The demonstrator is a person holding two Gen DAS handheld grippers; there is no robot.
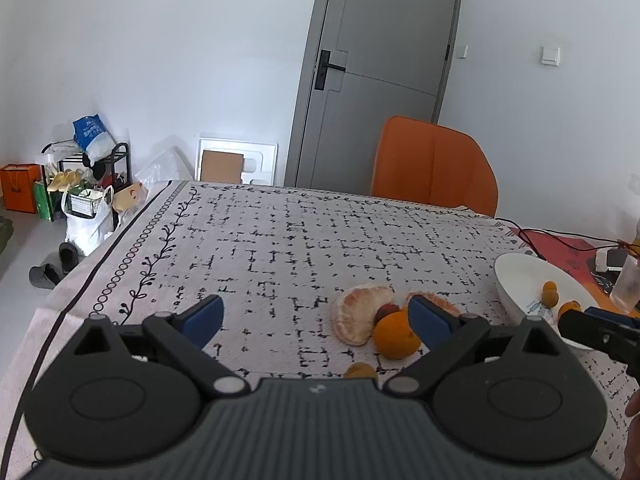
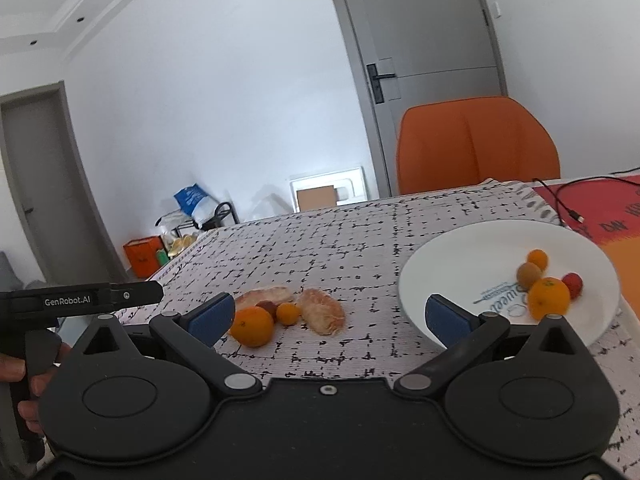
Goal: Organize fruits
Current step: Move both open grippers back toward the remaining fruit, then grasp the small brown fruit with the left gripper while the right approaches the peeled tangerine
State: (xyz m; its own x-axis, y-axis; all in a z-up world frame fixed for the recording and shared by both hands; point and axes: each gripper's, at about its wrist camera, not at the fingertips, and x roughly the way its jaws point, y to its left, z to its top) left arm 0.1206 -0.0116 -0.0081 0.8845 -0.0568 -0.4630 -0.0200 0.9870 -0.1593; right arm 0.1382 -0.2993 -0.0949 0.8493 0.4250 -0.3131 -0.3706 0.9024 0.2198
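On the patterned tablecloth lies a cluster of fruit: a large orange (image 1: pixel 396 334) (image 2: pixel 252 326), two peeled citrus segments (image 1: pixel 358 314) (image 2: pixel 322 312), a small dark red fruit (image 2: pixel 266 307) and a small orange fruit (image 2: pixel 288 313). My left gripper (image 1: pixel 316 318) is open just short of the cluster, and its right finger covers part of the second segment (image 1: pixel 438 304). My right gripper (image 2: pixel 328 316) is open and empty between the cluster and the white plate (image 2: pixel 460 264) (image 1: pixel 516 276). The plate holds an orange (image 2: pixel 548 298), a red fruit (image 2: pixel 572 284) and two small fruits.
An orange chair (image 2: pixel 476 144) stands at the table's far edge before a grey door. A red mat with black cables (image 2: pixel 576 200) lies right of the plate, and a clear cup (image 1: pixel 626 286) stands beside it. The table's left edge (image 1: pixel 132 224) drops to floor clutter.
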